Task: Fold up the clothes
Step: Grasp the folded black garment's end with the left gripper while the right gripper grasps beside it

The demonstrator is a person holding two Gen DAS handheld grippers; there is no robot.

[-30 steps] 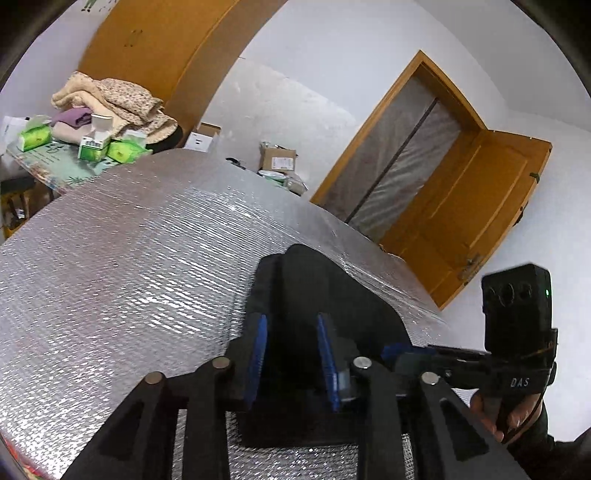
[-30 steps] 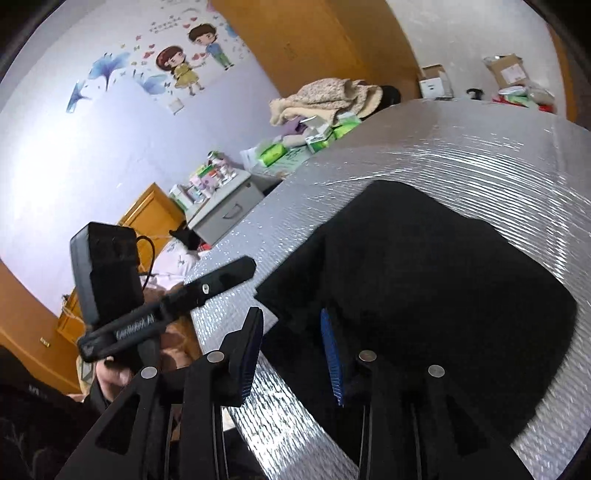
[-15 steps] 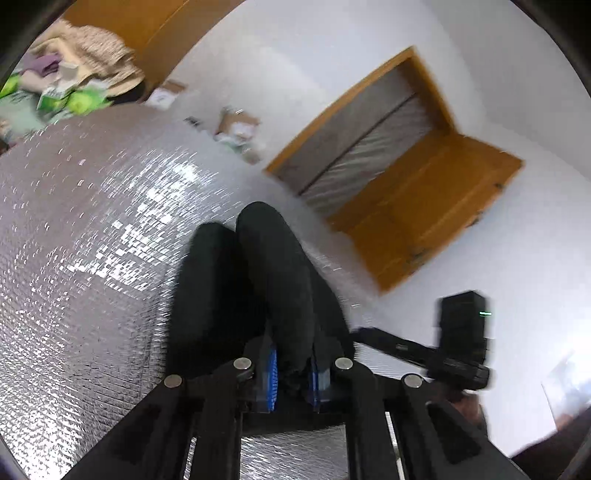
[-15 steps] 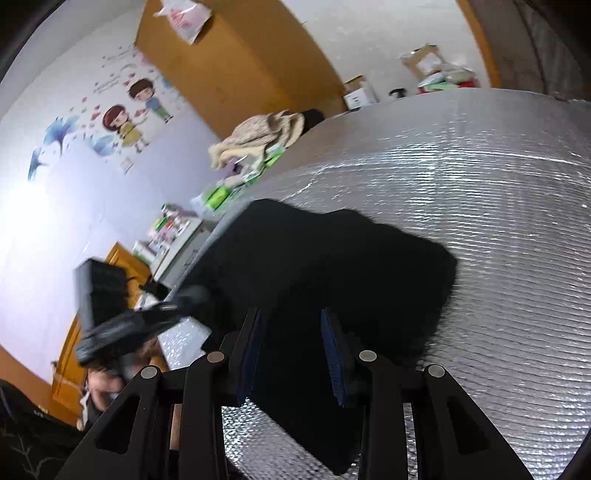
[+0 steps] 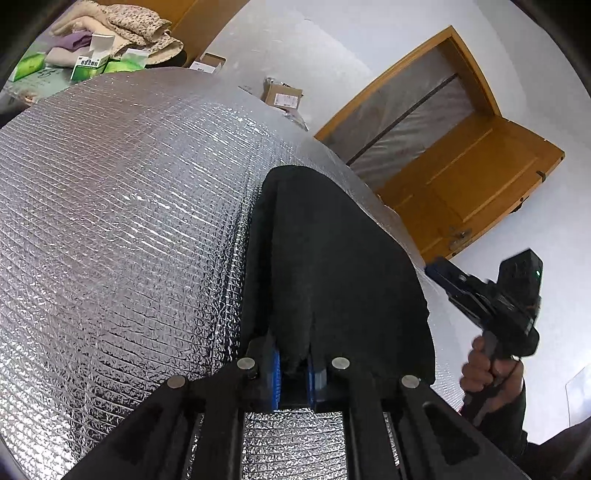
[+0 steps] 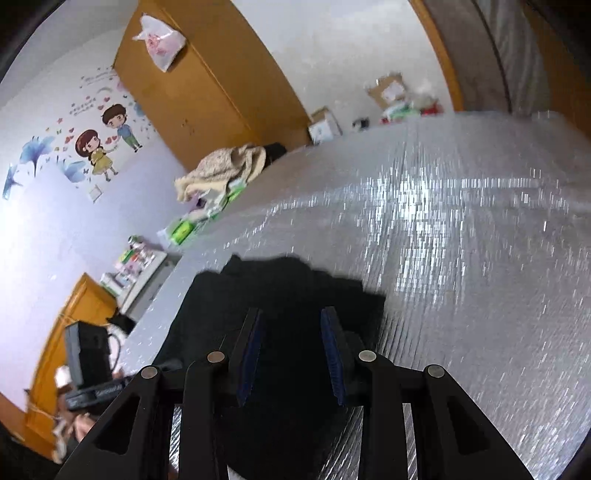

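A black garment [image 5: 332,266] lies folded on the silver foil table cover [image 5: 129,221]. My left gripper [image 5: 293,363] is at the garment's near edge. Its jaws are closing and the blue pads pinch a bunch of black fabric between them. In the right wrist view the same black garment [image 6: 295,288] lies under my right gripper [image 6: 291,332]. Those jaws are closing too, but the blue pads stand well apart above the cloth and press on nothing. The right gripper [image 5: 439,271] also shows at the table's right edge, held in a hand [image 5: 484,369].
A heap of clothes and green boxes [image 5: 110,33] sits beyond the table's far left. A cardboard box [image 5: 282,96] stands by the wall and an open wooden door [image 5: 461,177] at the right. A wooden wardrobe [image 6: 207,92] lines the far wall.
The left jaws went from wide open to pinching the garment's near edge, and the gripper dropped lower. The right gripper swung sideways across the garment, jaws narrowing a little.
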